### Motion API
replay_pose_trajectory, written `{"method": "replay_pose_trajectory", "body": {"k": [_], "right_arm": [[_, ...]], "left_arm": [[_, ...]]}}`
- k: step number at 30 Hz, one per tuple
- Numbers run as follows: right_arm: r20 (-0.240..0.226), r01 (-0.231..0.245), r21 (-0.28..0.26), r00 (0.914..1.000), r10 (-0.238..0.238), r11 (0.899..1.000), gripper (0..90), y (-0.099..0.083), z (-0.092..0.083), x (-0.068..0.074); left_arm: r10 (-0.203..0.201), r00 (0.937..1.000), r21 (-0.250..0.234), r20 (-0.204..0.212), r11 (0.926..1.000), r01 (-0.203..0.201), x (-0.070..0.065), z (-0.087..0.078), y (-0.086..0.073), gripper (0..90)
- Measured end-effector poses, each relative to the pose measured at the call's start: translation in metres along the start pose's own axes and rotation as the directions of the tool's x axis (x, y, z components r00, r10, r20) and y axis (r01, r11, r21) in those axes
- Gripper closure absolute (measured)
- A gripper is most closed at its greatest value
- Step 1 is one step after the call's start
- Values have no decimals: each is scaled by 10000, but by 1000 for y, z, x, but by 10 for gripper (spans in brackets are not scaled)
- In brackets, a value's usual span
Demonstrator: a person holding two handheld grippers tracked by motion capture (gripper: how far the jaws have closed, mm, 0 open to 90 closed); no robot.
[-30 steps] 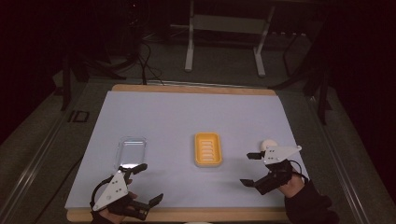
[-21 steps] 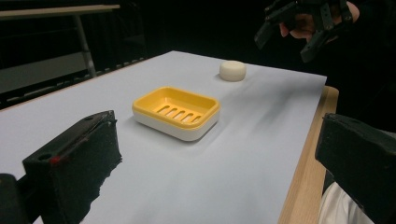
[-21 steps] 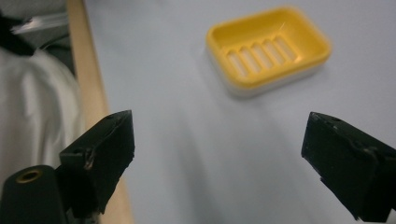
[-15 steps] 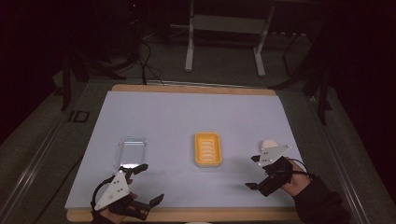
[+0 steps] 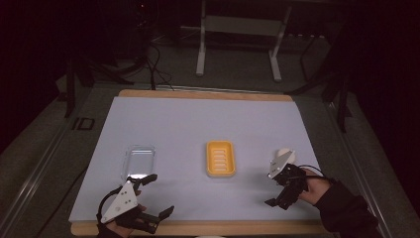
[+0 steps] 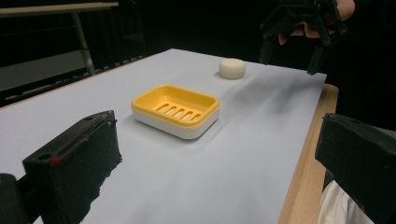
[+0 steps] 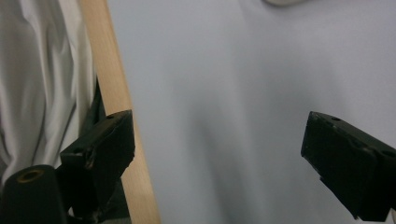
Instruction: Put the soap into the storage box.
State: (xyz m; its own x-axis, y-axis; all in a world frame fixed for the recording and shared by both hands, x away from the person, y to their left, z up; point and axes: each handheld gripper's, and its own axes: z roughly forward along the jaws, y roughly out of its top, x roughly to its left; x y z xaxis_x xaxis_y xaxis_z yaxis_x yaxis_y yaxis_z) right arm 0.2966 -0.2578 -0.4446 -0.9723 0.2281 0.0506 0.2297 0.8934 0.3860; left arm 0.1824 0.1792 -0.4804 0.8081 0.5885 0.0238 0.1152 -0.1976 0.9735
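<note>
A dark room surrounds the table (image 5: 163, 129), which is covered by a pale sheet. The round white soap (image 6: 232, 68) lies on the sheet to the right of the yellow soap dish (image 5: 220, 158), apart from it and untouched. The right claw (image 5: 277, 186) hovers released just on the near side of the soap, holding nothing. Well to the left of the dish rests a clear lid (image 5: 138, 161), and the left claw (image 5: 157, 196) waits spread wide just near of it, empty. Judging by this, nothing is done yet: the soap is still to be grasped and set in the dish, perhaps then covered
</note>
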Motion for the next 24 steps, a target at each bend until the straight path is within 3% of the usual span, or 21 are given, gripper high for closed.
{"method": "replay_pose_trajectory", "body": {"k": [2, 4, 7, 9, 17, 24], "right_arm": [[4, -54, 92, 10000, 54, 9999, 97, -1, 0, -2], [-365, -405, 824, 9984, 436, 9958, 122, -2, 1, -6], [-60, -274, 1633, 9996, 288, 9862, 120, -4, 6, -6], [-290, -273, 1983, 9990, 337, 9798, 119, -5, 8, -9], [-401, -572, 2660, 9967, 703, 9623, 119, -9, 8, -19], [-534, -332, 2968, 9973, 513, 9544, 119, -17, 4, -22]], "left_arm": [[3, 10000, 5, 2, 10000, -3, 0, 0, 0, 1], [5, 10000, 2, 0, 10000, -5, 0, 0, 0, 1], [10, 10000, 18, 25, 10000, -10, 0, 0, 0, 1], [14, 10000, 33, 42, 10000, -14, 0, 0, 0, 1], [-5, 10000, 1, 51, 10000, 5, 0, 0, 0, 1], [-6, 10000, 6, 73, 10000, 6, 0, 0, 0, 1]]}}
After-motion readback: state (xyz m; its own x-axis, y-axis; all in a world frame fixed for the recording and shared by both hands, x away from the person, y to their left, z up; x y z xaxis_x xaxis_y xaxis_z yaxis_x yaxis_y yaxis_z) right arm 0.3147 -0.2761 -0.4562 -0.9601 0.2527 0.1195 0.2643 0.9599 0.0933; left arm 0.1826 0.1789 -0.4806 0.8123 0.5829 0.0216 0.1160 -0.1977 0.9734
